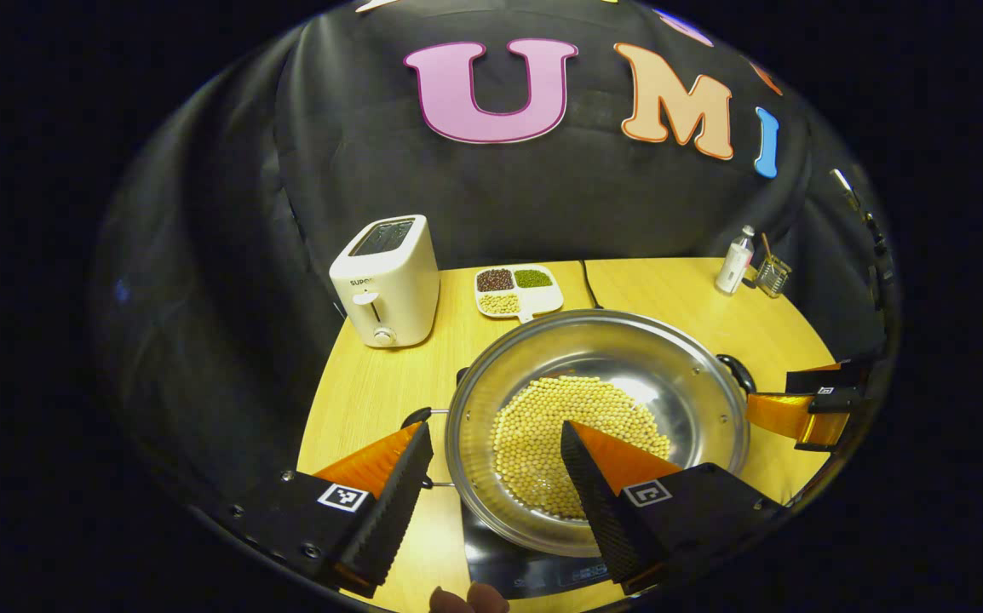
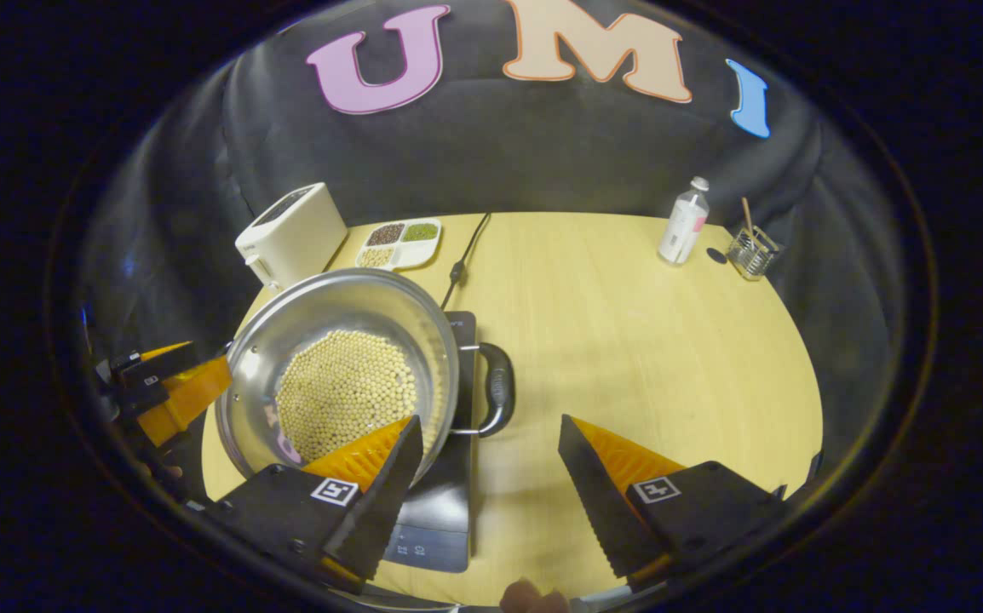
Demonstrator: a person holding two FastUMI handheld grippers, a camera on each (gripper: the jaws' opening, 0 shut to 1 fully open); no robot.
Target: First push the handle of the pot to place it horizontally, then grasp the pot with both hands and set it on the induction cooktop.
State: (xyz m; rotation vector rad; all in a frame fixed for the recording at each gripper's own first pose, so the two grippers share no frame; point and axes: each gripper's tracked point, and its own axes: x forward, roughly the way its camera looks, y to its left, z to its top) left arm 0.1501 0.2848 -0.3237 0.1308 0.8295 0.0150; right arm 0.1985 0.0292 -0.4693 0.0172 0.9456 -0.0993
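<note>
A steel pot (image 1: 619, 358) holding pale beans rests on the black induction cooktop (image 1: 525, 566) at the table's near edge. My left gripper (image 1: 496, 451) stands open over the pot's left rim, one finger beside the left handle (image 1: 416, 415) and the other over the beans. In the right gripper view the pot (image 2: 330, 323) lies left of centre, and its black loop handle (image 2: 497, 387) lies level, just ahead of my open right gripper (image 2: 491, 460). Nothing is pressed between either pair of fingers. The right gripper (image 1: 798, 400) sits by the pot's far side, the left gripper (image 2: 172, 379) at its other side.
A white toaster (image 1: 385, 281) and a divided dish of beans (image 1: 515, 289) stand behind the pot. The cooktop's cord (image 2: 466, 251) runs to the back. A small bottle (image 2: 684, 221) and a glass with a stick (image 2: 751, 251) are at the back right, beyond bare wood (image 2: 645, 340).
</note>
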